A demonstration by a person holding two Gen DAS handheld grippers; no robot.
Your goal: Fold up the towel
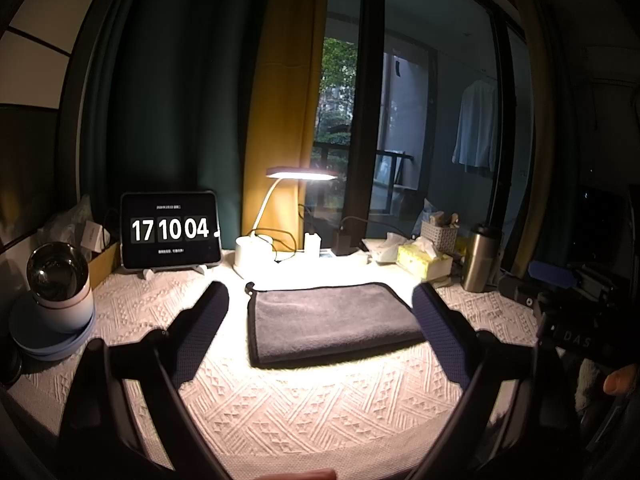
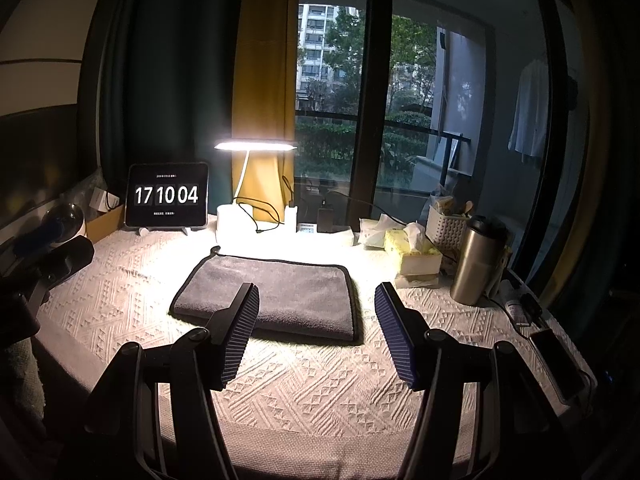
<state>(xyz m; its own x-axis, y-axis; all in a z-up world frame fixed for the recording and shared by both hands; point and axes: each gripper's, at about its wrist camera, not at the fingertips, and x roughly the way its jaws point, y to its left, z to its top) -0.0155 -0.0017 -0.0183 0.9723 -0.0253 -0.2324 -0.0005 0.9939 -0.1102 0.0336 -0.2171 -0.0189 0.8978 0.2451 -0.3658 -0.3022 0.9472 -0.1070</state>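
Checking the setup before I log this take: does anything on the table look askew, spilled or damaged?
Nothing stands out. The grey black-edged towel lies folded flat on the cream textured tablecloth, edges fairly even. Both grippers, left and right, are open and hold nothing. The steel tumbler stands upright.

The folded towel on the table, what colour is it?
Grey plush folded towel with black edging; clearest in the right wrist view.

Colours and patterns under the lamp light

A grey towel [image 2: 276, 300] edged in black is laid on a cream tabletop [image 2: 320, 392] cover woven with diamond patterns; ribbed blue pads [image 2: 240, 340] are seen.
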